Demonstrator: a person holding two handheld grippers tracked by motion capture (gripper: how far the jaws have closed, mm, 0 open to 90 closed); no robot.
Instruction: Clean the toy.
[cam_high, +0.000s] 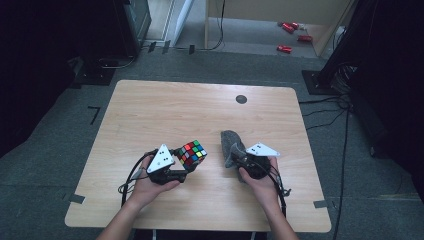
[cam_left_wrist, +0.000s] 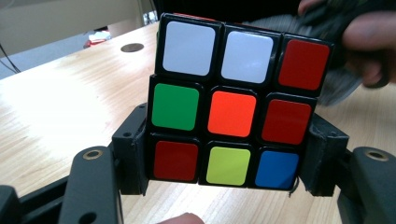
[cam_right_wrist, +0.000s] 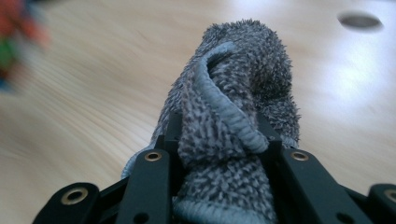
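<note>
My left hand-held gripper (cam_high: 186, 161) clamps the cube (cam_high: 192, 153) by its two sides, holding it above the near left of the table (cam_high: 150, 115). My right hand-held gripper (cam_high: 235, 151) pinches a bunched grey cloth (cam_high: 231, 145), which stands just right of the cube, near the table's middle.
</note>
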